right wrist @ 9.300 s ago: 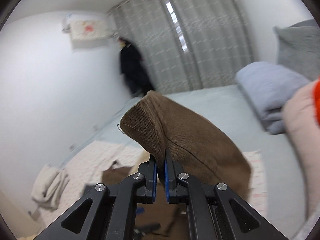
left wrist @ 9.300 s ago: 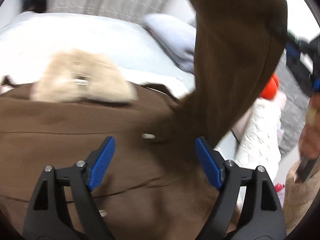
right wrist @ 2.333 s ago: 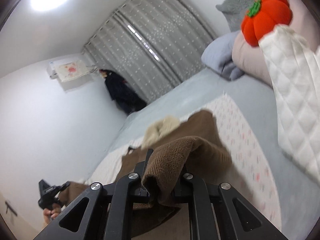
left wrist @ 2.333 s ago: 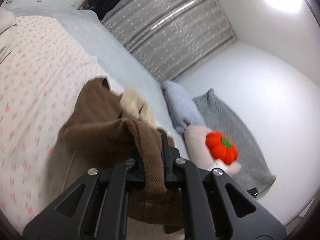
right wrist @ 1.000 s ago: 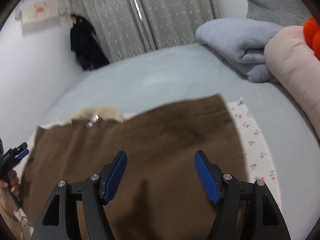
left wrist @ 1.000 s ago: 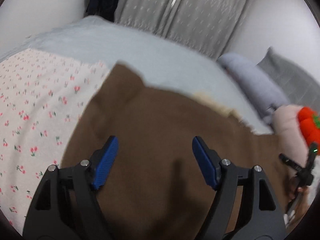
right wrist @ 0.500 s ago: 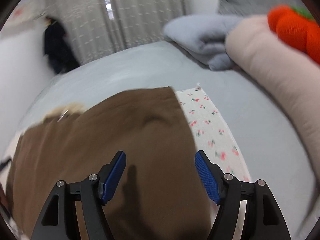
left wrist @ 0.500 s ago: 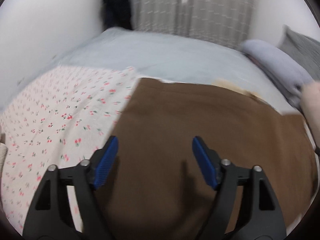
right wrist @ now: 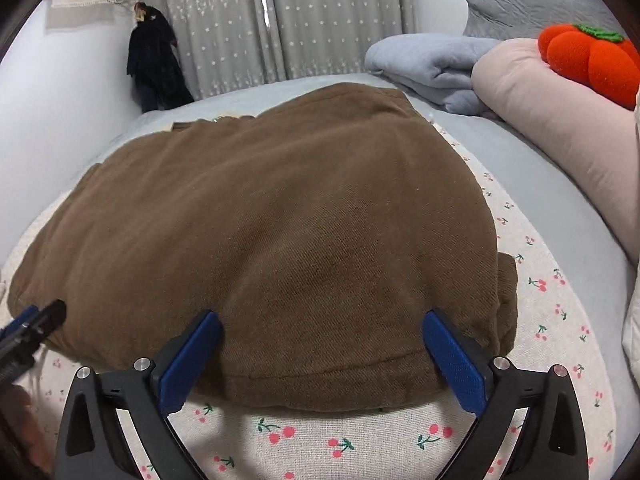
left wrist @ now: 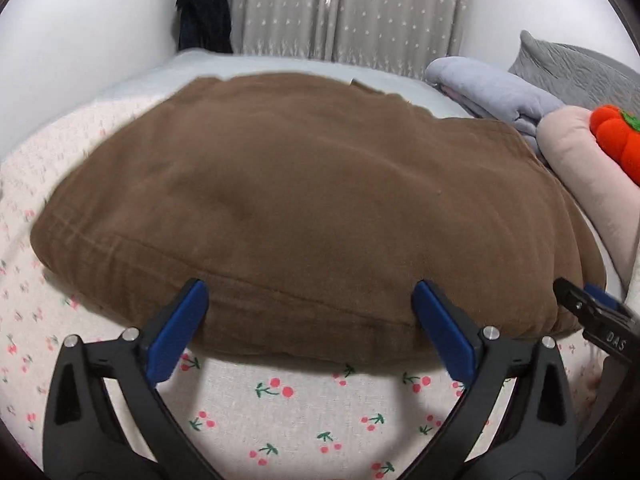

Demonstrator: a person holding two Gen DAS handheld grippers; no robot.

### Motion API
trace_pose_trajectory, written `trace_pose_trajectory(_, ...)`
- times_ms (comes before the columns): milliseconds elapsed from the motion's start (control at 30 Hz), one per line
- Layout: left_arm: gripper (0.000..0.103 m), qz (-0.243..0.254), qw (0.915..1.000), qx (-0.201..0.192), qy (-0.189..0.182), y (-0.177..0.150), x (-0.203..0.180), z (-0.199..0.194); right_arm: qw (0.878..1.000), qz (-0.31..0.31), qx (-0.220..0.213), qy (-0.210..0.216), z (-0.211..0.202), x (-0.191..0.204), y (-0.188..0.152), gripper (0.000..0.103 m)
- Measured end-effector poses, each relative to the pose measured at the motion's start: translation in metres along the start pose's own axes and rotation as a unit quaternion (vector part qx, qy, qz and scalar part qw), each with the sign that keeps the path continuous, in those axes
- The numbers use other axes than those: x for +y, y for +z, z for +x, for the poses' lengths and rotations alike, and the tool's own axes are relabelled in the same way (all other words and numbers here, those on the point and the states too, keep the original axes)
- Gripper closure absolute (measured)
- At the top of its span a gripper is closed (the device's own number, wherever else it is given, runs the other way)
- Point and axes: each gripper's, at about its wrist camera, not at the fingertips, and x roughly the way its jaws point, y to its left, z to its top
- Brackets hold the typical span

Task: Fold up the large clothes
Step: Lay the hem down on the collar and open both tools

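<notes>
A large brown coat (left wrist: 304, 200) lies folded into a thick rectangle on a cherry-print sheet (left wrist: 280, 412); it also fills the right wrist view (right wrist: 272, 248). My left gripper (left wrist: 310, 322) is open and empty, its blue pads at the coat's near hem. My right gripper (right wrist: 322, 346) is open and empty at the near hem further right. The right gripper's tip shows at the left wrist view's right edge (left wrist: 596, 320). The left gripper's tip shows at the right wrist view's left edge (right wrist: 32, 328). A bit of cream collar (right wrist: 224, 118) peeks out at the far edge.
The cherry-print sheet (right wrist: 540, 320) lies on a grey-blue bed (right wrist: 532, 176). At the right are a folded lilac blanket (right wrist: 432, 64), a pink pillow (right wrist: 560, 128), an orange pumpkin plush (right wrist: 588, 60) and a grey pillow (left wrist: 580, 64). Grey curtains (left wrist: 344, 8) and a dark hanging garment (right wrist: 156, 68) stand behind.
Both grippers held the coat's lower part 2.3 s ago, then opened and let it down folded over. In the last second both drew back and lowered to the near hem.
</notes>
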Motion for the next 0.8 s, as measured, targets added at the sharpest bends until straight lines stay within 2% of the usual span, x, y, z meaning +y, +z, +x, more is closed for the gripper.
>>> trace_pose_trajectory(200,0.0,-0.024,0.9995,-0.002,-0.019,-0.0009,0.0115,0.0026,0.998,0.029,0.008,0.047,-0.001,-0.0101,0.0009,0.0)
trace_pose_trajectory(800,0.0,-0.025,0.9995,-0.002,-0.021,-0.0032,0.0117,0.0038,0.999,0.026,0.01,0.044,-0.0011,-0.008,-0.001,0.0)
